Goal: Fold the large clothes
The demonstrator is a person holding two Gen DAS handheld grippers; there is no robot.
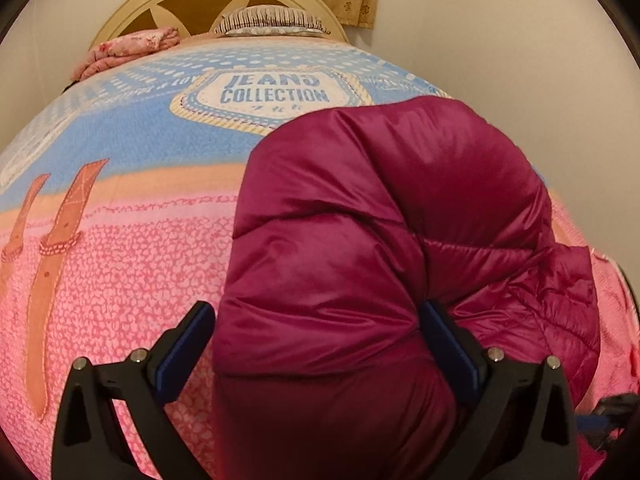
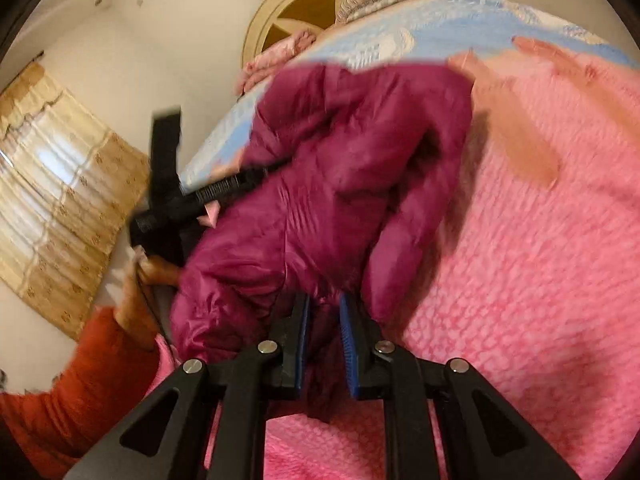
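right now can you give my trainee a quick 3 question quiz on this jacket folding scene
1. True or false: the right gripper fingers pinch the magenta puffer jacket.
2. What words are printed on the blanket? A) jeans collection B) sweet dreams C) home
3. Fill in: the left gripper fingers sit either side of a bulky fold of the ____.

Key: 1 true; 2 A; 3 jacket

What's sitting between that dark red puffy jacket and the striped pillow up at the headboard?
Only bedspread: its blue part with the "JEANS COLLECTION" patch lies between the jacket and the striped pillow. The left wrist view shows it best.
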